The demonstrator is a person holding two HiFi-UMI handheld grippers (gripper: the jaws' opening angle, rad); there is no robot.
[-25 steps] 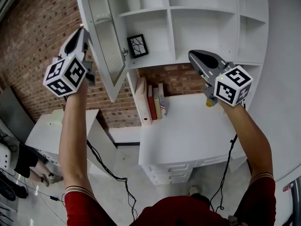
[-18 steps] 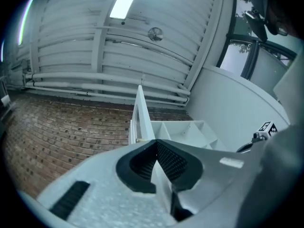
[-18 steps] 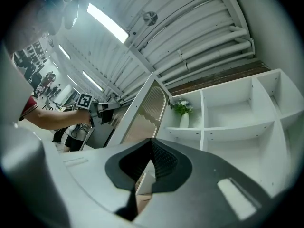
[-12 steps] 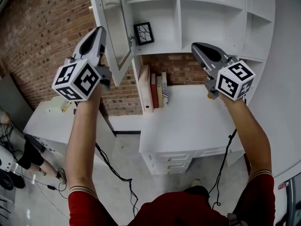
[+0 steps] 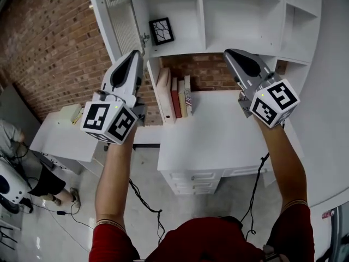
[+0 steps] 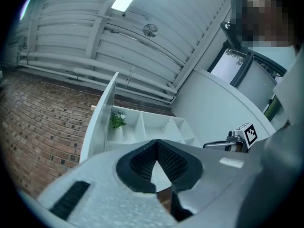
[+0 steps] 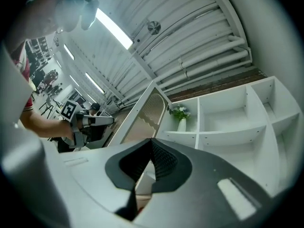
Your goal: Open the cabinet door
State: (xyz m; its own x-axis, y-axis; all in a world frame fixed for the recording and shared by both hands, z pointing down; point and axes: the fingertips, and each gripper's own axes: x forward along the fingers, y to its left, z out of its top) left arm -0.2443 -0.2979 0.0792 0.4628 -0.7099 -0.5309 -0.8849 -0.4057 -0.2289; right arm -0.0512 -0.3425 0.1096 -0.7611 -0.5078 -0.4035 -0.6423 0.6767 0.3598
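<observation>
The left gripper (image 5: pixel 136 55) hangs below the bottom corner of the cabinet door (image 5: pixel 116 15), clear of it. Its own view shows the jaws drawn together at the tip with nothing between them. The right gripper (image 5: pixel 229 53) is held well to the right of the door, under the open shelves of the cabinet (image 5: pixel 240 21). Its jaws are likewise together and empty. The door, a white frame with a ribbed pane, stands swung out from the cabinet front. Behind it, the compartment with a small picture frame (image 5: pixel 161 30) lies exposed. A row of books (image 5: pixel 175 96) stands below and to the right of the door, on the white table (image 5: pixel 218 141). Judged from this arrangement, the opening step is already complete and the present step is withdrawal from the door. The next move probably calls only for lowering both hands away. If a wider opening were wanted, a light push on the door's free edge would likely suffice, with care not to catch the pane. Compared with the frame one second earlier, the left gripper has come down from beside the door's free edge to below its corner. The right gripper has barely shifted, and the door stands open in both frames.
</observation>
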